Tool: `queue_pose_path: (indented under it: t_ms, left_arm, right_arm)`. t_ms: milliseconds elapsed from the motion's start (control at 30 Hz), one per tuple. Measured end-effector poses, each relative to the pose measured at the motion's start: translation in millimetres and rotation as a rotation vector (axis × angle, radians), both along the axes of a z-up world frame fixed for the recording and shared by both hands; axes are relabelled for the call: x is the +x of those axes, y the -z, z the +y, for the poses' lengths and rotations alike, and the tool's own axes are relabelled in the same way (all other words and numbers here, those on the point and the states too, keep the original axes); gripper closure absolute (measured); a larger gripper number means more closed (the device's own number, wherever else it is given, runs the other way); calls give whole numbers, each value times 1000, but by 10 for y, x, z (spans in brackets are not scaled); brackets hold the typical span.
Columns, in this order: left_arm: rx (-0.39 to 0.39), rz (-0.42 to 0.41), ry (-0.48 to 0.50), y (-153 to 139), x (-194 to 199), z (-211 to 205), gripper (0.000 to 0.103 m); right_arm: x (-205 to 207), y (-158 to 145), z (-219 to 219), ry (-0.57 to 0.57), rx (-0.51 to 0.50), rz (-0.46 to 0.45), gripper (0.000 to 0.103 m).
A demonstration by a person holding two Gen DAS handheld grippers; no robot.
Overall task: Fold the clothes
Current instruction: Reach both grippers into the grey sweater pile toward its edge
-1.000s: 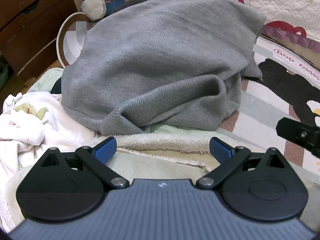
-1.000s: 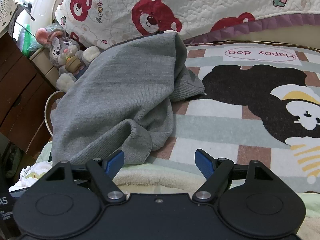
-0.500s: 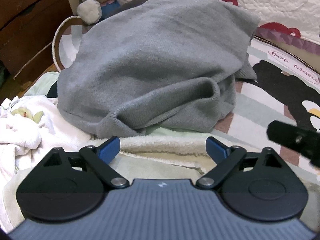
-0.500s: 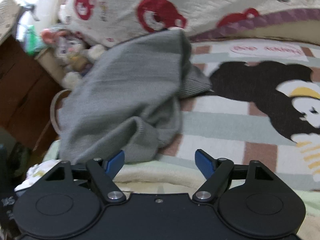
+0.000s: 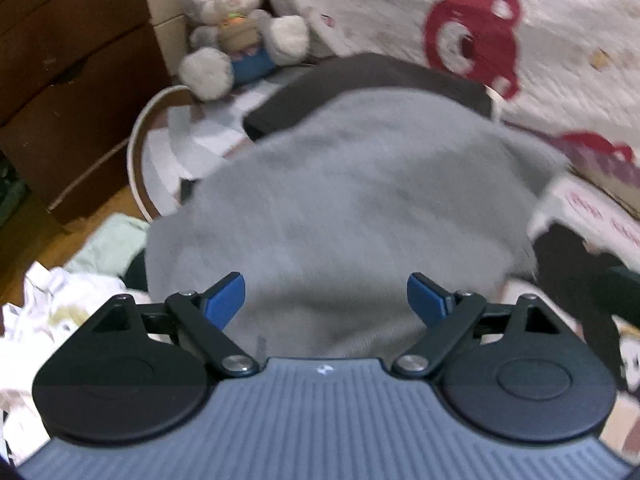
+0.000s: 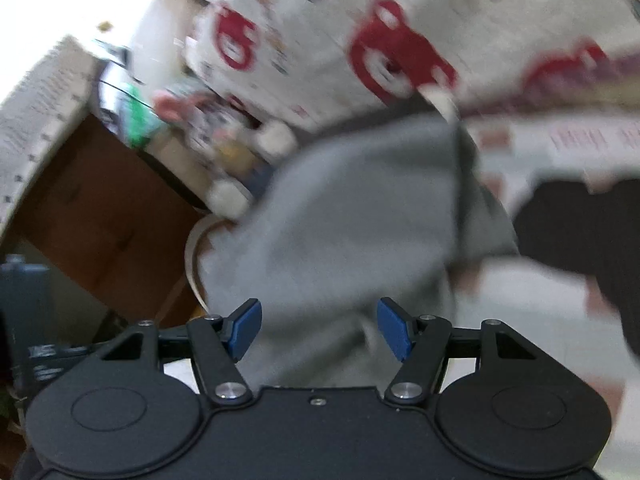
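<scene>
A grey knit sweater (image 5: 360, 208) lies heaped on the patterned bed cover, blurred in both views. My left gripper (image 5: 325, 298) is open, its blue pads standing wide over the near part of the sweater. In the right wrist view the same sweater (image 6: 344, 232) fills the middle, and my right gripper (image 6: 319, 326) is open above its near edge. Nothing is held between either pair of fingers. A dark garment (image 5: 360, 80) shows under the sweater's far edge.
A grey plush rabbit (image 5: 236, 36) sits at the back left by a brown wooden dresser (image 5: 72, 80). A white quilt with red bears (image 5: 500, 32) rises behind. White and pale green clothes (image 5: 68, 292) lie at the left. The bed cover's dark dog print (image 6: 580, 224) is at the right.
Both grippers have moved forward and up over the sweater, so it now fills the space between the fingers. The cream towel at the near edge is out of sight. Both stay open.
</scene>
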State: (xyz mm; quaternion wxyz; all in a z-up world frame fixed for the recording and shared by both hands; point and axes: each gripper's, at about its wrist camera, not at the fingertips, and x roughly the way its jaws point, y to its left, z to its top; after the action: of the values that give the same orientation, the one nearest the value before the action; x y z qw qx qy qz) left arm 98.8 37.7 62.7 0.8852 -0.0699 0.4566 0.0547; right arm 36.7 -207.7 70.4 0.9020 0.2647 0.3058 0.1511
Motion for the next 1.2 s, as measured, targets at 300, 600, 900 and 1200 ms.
queue_pose_path:
  t_ms: [300, 600, 900, 1200]
  left_arm:
    - [-46, -41, -78, 80, 426, 41, 35]
    - [-6, -131, -218, 302, 413, 777, 36]
    - [-165, 26, -320, 670, 581, 1497, 24]
    - [-414, -8, -350, 975, 605, 1667, 10]
  right_arm:
    - [286, -87, 152, 123, -161, -173, 89]
    - [422, 513, -249, 183, -161, -21, 34]
    - [1264, 812, -1032, 235, 333, 188, 31]
    - [1847, 1061, -821, 340, 235, 270, 28]
